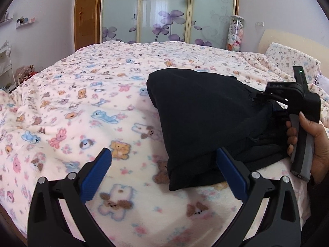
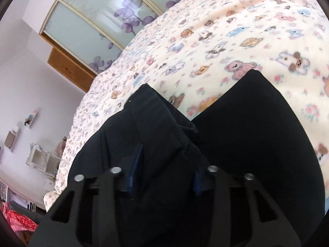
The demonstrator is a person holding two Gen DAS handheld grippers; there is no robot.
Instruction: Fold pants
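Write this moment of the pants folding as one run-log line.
left gripper: open, empty, over blanket | right gripper: shut on black pants, partly lifted | fold: unfinished

**Bedroom with a bear-print bed and flowered wardrobe**

A pink fleece blanket printed with bears is covering the bed. Behind it, frosted sliding wardrobe doors are showing purple flowers, beside a wooden door. Pale lilac walls are carrying small shelves; a clear tube of plush toys is standing nearby.
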